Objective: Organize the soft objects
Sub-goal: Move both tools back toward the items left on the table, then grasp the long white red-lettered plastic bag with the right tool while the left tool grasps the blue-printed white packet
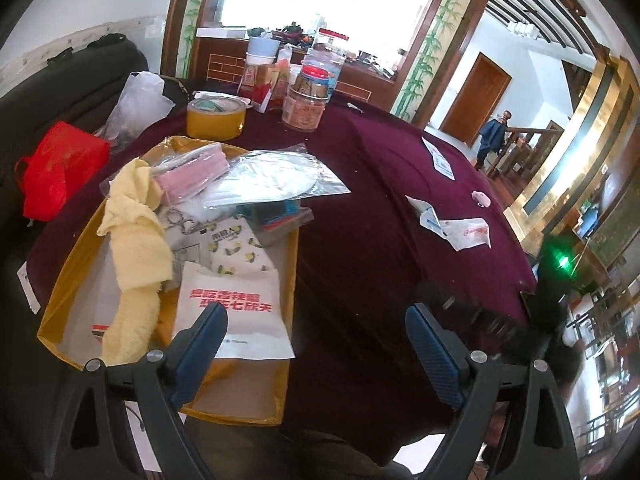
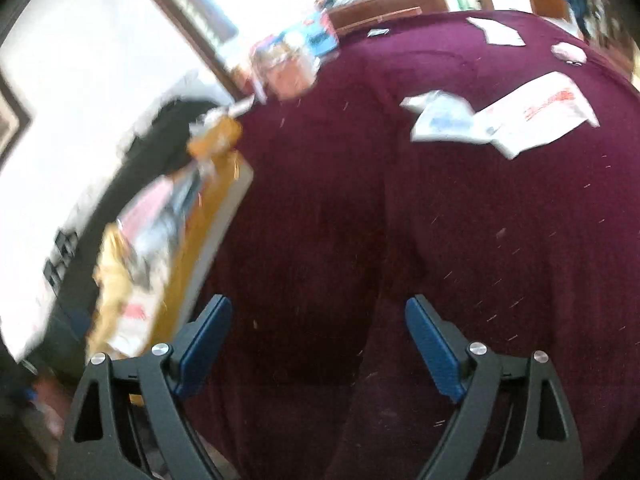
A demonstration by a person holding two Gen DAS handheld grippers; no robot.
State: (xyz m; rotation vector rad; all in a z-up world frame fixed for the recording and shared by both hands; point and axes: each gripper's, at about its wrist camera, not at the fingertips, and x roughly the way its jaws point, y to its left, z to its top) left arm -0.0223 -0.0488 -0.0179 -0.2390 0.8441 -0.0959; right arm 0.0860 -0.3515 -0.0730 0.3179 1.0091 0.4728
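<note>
Jaws spread wide on the left gripper (image 1: 316, 320), nothing between the blue pads; hanging over the near corner of the shallow yellow cardboard tray (image 1: 286, 364), one finger above the white paper pouch with red print (image 1: 232, 312); free, likely, for the next pick. Jaws equally wide on the right gripper (image 2: 318, 314), empty, poised over bare maroon velvet tablecloth (image 2: 360, 200) with the tray off to its left, blurred.

Inside the tray, soft goods heaped rather than sorted: pale yellow terry cloth (image 1: 134, 248), twisted into a rope, long axis running from the tray's far left corner down toward the near edge; pink pack of face masks (image 1: 192, 178) tilted across the far end; clear plastic bag of white masks (image 1: 272, 178) lying flat on top, overhanging the right wall; lemon-printed tissue pack (image 1: 238, 254) wedged under it.

Still out on the cloth, well apart from the tray: crumpled white and blue wrapper (image 2: 440, 116) touching a white plastic bag with red lettering (image 2: 540, 116), long side slanting up to the right; small pink soft lump (image 2: 568, 52) farther off; probable next targets, nearer the right gripper.
</note>
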